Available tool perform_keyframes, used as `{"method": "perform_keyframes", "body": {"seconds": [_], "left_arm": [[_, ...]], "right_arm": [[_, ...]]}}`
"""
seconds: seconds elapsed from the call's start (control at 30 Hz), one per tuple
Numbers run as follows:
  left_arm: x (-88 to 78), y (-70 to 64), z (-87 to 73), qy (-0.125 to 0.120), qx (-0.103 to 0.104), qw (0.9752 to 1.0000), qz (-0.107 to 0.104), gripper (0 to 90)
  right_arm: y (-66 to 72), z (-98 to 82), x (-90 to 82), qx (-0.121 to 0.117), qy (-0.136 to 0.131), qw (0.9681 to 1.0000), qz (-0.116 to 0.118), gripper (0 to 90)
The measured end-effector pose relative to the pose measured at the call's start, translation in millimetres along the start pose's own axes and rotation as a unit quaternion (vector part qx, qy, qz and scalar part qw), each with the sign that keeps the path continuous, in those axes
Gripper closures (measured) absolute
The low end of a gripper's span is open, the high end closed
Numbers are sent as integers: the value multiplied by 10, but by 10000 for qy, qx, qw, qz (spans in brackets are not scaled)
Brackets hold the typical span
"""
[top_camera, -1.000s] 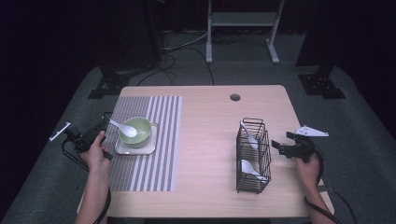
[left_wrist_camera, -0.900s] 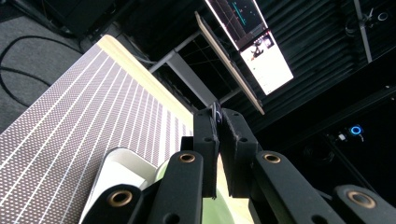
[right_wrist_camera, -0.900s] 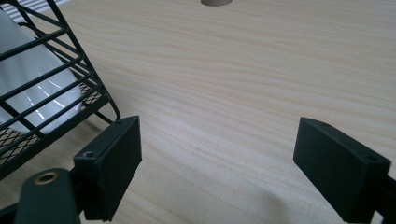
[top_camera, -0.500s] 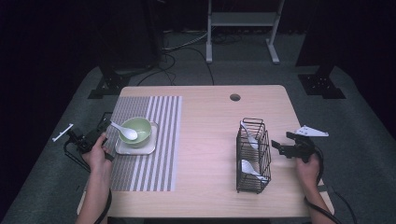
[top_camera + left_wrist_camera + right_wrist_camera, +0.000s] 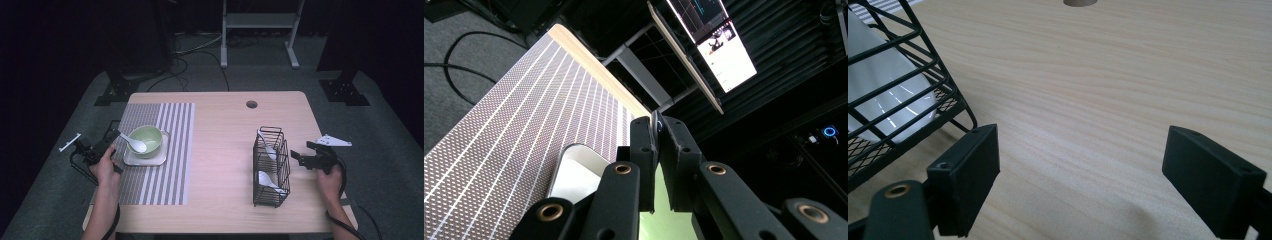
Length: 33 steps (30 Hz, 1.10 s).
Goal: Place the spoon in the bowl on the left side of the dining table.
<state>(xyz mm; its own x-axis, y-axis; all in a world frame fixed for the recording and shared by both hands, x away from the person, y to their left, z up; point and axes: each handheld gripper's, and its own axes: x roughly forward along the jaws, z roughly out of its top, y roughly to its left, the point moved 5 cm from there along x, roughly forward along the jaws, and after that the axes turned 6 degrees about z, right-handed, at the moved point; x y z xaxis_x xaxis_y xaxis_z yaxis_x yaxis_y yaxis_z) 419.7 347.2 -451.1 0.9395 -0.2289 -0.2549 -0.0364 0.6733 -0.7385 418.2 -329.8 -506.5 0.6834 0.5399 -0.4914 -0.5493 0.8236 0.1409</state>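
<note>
Wooden table (image 5: pixel 220 150), striped mat (image 5: pixel 160 150) at left, wire rack (image 5: pixel 269 167) at right. Green bowl (image 5: pixel 148 138) on white plate (image 5: pixel 145 159). White spoon (image 5: pixel 134 143) across bowl, handle pinched in left gripper (image 5: pixel 114 136). Right gripper (image 5: pixel 296 156) spread wide beside rack.

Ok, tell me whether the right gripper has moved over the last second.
No. The right gripper keeps its place just right of the wire rack, jaws open toward it.
</note>
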Motion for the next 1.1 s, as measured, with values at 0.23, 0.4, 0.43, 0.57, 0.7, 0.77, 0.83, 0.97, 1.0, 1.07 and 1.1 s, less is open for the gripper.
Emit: {"method": "perform_keyframes", "body": {"seconds": [0.23,0.4,0.43,0.57,0.7,0.77,0.83,0.97,1.0,1.07,1.1], "left_arm": [[12,7,-22,10,60,10000,38,824],[16,30,-28,24,86,9999,95,797],[15,33,-28,26,93,9999,106,790],[13,44,-24,20,121,9998,141,771],[14,44,-19,3,171,9997,177,745],[9,47,-15,-5,200,9996,192,737],[4,44,-13,-19,233,9995,213,725],[-8,50,-15,-16,302,9992,276,709],[-8,54,-15,-24,304,9991,289,707],[-12,62,-12,-43,278,9991,320,693],[-16,69,-8,-53,281,9990,340,684]], "right_arm": [[0,0,0,0,3,10000,6,141],[1,0,0,-4,1,10000,7,141],[1,0,0,-5,3,10000,7,141],[1,-1,1,-6,7,10000,7,141],[2,-1,0,-7,8,10000,7,141],[2,-1,0,-7,8,10000,7,141],[2,-1,0,-7,6,10000,8,141],[1,-1,0,-7,4,10000,10,141],[1,-1,-1,-8,3,10000,10,141],[0,-1,-1,-7,3,10000,10,141],[0,-1,-1,-6,2,10000,9,141]]}}
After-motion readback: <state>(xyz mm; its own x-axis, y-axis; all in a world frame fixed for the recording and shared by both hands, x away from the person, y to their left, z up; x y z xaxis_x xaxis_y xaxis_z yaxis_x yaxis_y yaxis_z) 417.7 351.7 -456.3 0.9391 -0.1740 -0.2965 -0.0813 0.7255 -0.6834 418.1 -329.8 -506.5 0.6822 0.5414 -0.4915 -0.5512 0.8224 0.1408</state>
